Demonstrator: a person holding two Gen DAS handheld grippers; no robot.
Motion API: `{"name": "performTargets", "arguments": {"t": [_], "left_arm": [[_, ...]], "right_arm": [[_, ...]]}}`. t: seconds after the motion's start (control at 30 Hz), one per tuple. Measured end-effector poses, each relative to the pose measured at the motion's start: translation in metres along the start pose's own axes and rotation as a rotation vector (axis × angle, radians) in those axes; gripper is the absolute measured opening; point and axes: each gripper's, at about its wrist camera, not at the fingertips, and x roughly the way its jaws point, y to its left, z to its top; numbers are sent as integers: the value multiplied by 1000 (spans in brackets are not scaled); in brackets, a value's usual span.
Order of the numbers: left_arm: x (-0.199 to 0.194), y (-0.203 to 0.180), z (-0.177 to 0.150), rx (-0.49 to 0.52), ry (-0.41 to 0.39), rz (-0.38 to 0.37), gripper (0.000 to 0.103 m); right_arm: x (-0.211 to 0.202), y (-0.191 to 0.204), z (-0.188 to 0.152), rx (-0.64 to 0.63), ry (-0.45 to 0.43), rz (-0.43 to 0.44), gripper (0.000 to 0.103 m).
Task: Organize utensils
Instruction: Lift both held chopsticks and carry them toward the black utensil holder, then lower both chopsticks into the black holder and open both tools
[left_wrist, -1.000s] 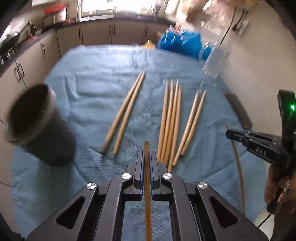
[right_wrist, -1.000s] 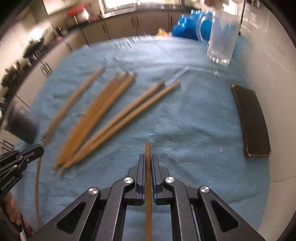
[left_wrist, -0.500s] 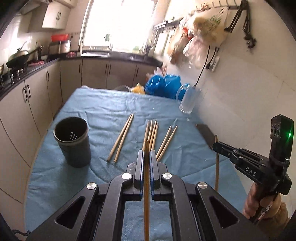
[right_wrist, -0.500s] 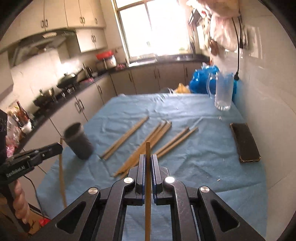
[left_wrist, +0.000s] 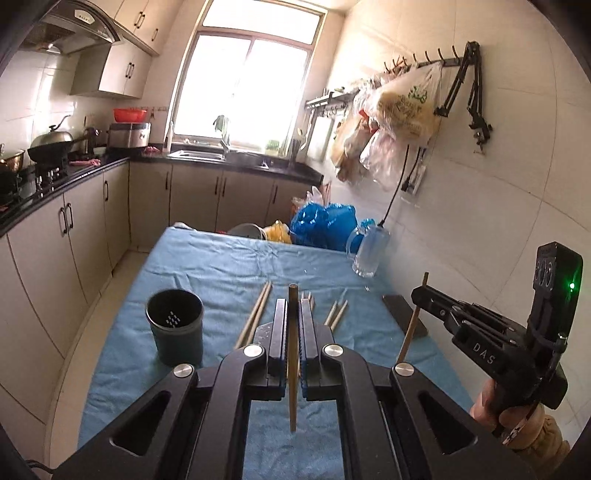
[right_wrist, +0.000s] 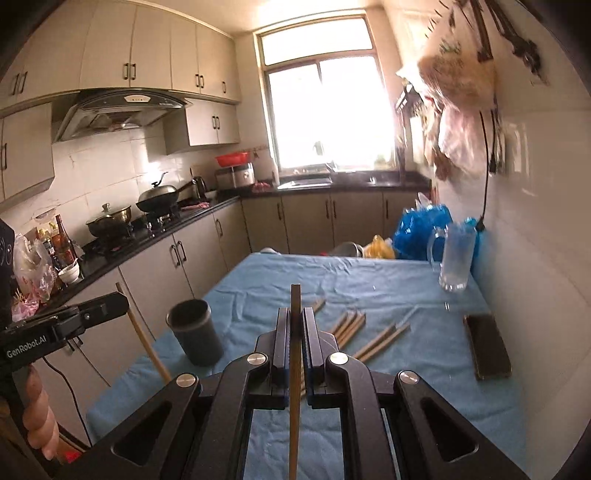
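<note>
Wooden chopstick (left_wrist: 292, 354) clamped upright in left gripper (left_wrist: 292, 314); right gripper (right_wrist: 295, 325) fingers clamp another chopstick (right_wrist: 294, 369).

A bright window (left_wrist: 243, 85) glares top centre; beige cabinets (left_wrist: 66, 236) line the left, white tiled wall (left_wrist: 491, 192) on the right.

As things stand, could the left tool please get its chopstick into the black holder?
Probably yes. The left tool grips its chopstick upright, and the holder stands open-topped and empty just to its left, with nothing between them. The right tool is well clear.
</note>
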Motion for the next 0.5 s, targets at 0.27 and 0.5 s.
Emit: {"name": "performTargets", "arguments": {"t": [0.27, 0.5], "left_arm": [[-10, 21, 28, -24, -27, 1, 4], [-37, 46, 68, -27, -94, 50, 4]], "right_arm": [[13, 18, 29, -16, -34, 35, 6], [25, 41, 71, -20, -88, 87, 6]]}}
